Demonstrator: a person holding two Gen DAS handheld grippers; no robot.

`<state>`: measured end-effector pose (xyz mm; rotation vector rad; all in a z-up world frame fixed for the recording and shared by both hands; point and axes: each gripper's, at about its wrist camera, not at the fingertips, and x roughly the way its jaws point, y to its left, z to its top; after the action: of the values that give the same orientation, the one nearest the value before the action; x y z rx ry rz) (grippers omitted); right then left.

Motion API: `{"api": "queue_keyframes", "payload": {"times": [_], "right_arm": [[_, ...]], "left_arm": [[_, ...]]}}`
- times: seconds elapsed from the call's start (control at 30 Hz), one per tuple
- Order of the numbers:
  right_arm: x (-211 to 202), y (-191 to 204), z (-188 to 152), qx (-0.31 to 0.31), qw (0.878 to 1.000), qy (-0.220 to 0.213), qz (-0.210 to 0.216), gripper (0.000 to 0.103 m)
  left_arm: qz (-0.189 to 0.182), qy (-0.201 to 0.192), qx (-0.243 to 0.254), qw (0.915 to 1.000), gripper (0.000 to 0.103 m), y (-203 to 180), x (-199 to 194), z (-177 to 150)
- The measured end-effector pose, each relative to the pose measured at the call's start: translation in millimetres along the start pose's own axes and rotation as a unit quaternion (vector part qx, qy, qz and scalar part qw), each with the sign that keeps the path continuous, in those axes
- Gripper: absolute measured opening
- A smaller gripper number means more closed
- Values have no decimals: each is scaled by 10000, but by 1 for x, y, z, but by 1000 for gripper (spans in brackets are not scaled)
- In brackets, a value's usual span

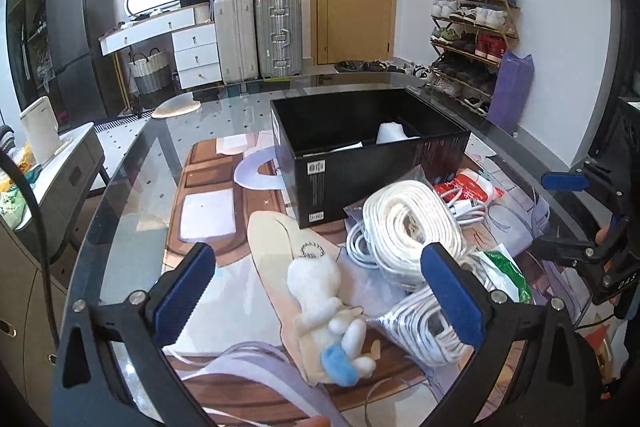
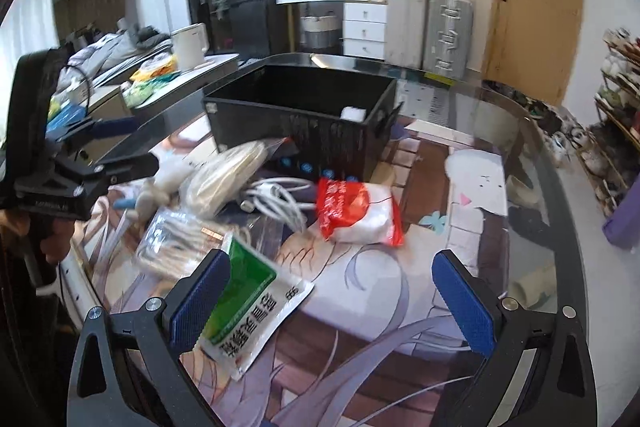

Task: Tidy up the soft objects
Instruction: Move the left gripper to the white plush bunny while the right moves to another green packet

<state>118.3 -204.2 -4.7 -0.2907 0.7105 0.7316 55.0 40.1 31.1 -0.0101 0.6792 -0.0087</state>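
A white plush toy (image 1: 326, 301) with a blue foot and a bead chain lies on the printed mat, between the open jaws of my left gripper (image 1: 320, 291), which is empty. Right of it lie a coil of white flat cable (image 1: 412, 223) and a bagged white cable bundle (image 1: 424, 331). A black open box (image 1: 360, 143) stands behind, with something white inside. My right gripper (image 2: 332, 299) is open and empty above the mat; a green-and-white packet (image 2: 248, 303) lies at its left finger. A red-and-white soft pack (image 2: 356, 213) lies ahead, in front of the box (image 2: 304, 115).
The round glass table's edge (image 1: 120, 187) curves close on the left. A white charger cable (image 2: 276, 199) lies beside the red pack. My left gripper shows at the left in the right wrist view (image 2: 116, 143). Suitcases, a shoe rack and a door stand behind the table.
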Motion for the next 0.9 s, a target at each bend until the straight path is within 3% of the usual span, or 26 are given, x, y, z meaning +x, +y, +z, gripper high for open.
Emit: {"api": "queue_keyframes", "payload": {"times": [0.47, 0.9], "right_arm": [[5, 12, -19, -564, 9946, 412, 774, 102], [25, 11, -21, -267, 9946, 584, 812, 102]], "left_arm": [[8, 98, -15, 10000, 103, 2, 0, -4], [36, 139, -33, 9999, 103, 5, 2, -6]]}}
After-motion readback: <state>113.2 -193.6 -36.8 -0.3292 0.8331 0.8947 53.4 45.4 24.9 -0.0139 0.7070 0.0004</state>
